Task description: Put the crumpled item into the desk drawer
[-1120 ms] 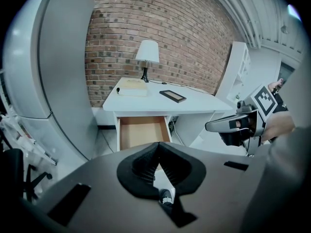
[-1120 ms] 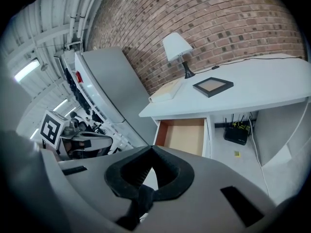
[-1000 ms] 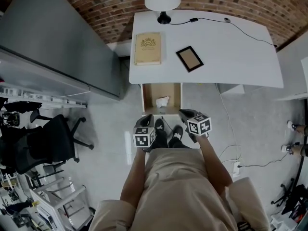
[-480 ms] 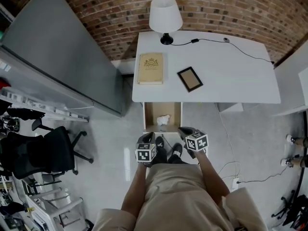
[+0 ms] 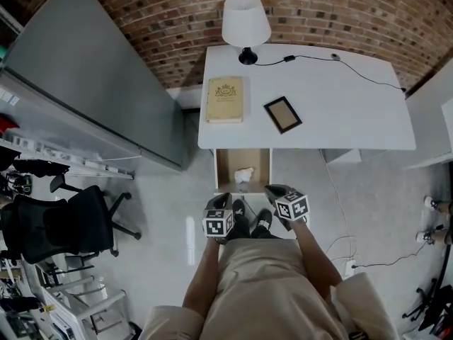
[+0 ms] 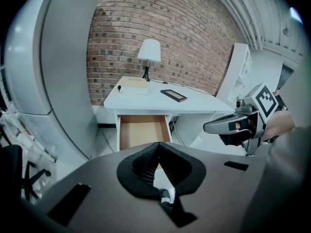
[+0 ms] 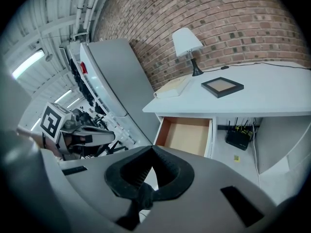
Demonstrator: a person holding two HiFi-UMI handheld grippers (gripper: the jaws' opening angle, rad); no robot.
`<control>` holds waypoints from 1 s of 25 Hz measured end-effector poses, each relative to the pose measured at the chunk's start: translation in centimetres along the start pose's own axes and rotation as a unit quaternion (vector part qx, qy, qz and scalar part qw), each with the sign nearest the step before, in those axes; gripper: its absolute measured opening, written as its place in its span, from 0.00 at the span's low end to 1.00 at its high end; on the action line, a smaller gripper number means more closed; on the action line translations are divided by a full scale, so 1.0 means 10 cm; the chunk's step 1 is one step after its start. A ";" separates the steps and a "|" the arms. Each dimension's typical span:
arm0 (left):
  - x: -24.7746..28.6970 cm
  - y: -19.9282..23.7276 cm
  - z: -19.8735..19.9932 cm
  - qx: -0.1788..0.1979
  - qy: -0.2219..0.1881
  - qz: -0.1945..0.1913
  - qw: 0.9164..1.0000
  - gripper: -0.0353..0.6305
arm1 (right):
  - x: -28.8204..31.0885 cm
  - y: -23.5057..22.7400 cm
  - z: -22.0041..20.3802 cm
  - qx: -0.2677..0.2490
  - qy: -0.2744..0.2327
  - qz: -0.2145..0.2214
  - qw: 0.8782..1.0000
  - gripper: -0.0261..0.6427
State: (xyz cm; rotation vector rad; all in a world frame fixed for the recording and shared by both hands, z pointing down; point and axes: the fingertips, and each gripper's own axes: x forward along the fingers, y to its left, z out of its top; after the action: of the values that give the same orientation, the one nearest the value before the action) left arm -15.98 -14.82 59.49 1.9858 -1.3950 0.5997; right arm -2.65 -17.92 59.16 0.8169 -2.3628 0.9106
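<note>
A white crumpled item (image 5: 245, 175) lies inside the open wooden drawer (image 5: 225, 170) under the white desk (image 5: 340, 105). Just in front of the drawer my left gripper (image 5: 221, 199) hangs shut and empty; its marker cube is nearer to me. Beside it my right gripper (image 5: 272, 189) is shut too, with nothing in it. The left gripper view shows the left gripper's (image 6: 158, 144) tips meeting below the drawer (image 6: 143, 132), with the right gripper (image 6: 228, 126) off to the side. In the right gripper view the right gripper's (image 7: 152, 147) tips meet below the drawer (image 7: 189, 136). The crumpled item is hidden in both gripper views.
On the desk stand a white lamp (image 5: 246, 21), a tan book (image 5: 225, 99) and a dark picture frame (image 5: 282, 114), with a cable (image 5: 354, 66) along the back. A big grey cabinet (image 5: 92, 76) flanks the desk's left. A black office chair (image 5: 64, 225) stands at left.
The head view has shifted, so the desk and drawer sit lower and smaller in the frame. Both grippers stay shut in front of the drawer; the crumpled item stays inside.
</note>
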 end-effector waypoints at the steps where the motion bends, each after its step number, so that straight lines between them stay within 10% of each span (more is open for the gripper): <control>1: 0.00 0.00 0.00 0.000 0.000 0.000 1.000 0.08 | 0.00 0.01 0.00 -0.001 0.001 0.001 1.000 0.07; 25: 0.06 0.08 0.10 0.003 0.000 -0.014 1.000 0.08 | 0.08 0.12 0.12 -0.040 0.011 0.019 0.999 0.07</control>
State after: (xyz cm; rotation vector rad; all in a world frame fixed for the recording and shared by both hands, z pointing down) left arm -16.52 -16.13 59.40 2.0061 -1.3662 0.5908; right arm -4.24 -18.33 58.37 0.7307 -2.3868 0.8300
